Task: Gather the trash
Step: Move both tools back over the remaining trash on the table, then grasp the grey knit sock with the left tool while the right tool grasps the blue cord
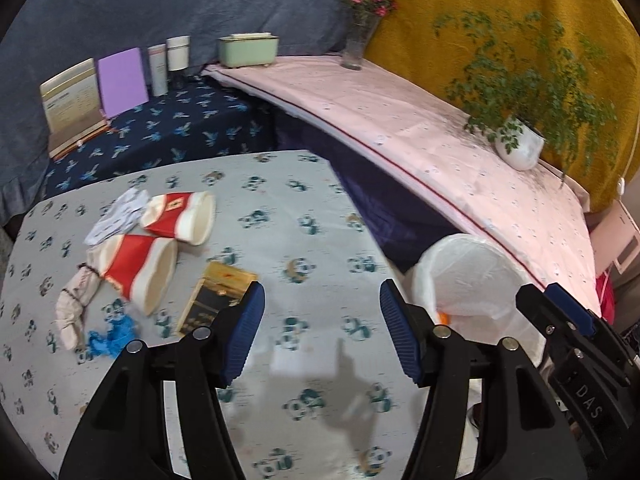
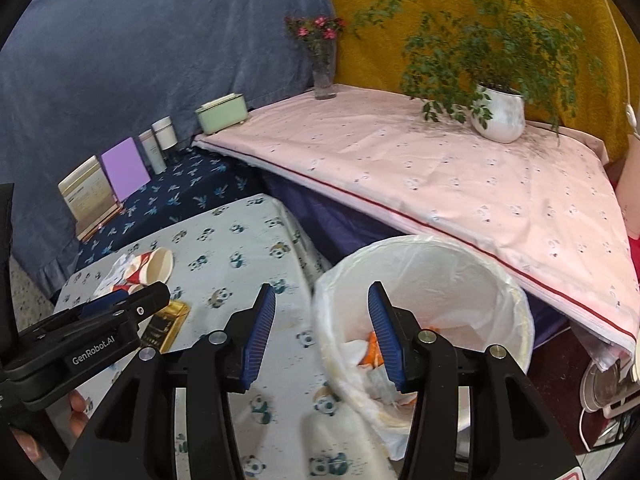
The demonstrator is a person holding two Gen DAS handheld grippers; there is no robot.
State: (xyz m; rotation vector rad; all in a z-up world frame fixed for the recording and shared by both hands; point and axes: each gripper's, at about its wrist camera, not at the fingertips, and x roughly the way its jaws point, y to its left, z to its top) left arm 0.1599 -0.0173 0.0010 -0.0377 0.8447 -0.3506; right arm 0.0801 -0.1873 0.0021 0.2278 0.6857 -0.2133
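Trash's piled mid-left of the left view on the panda worktop: two cups, gold box, blue scrap. Bin sits off the worktop's edge w/ liner open, prob so stuff drops straight in. Left tool half open, empty. Right tool over the bin rim, jaws parted and opening, nothing in them.
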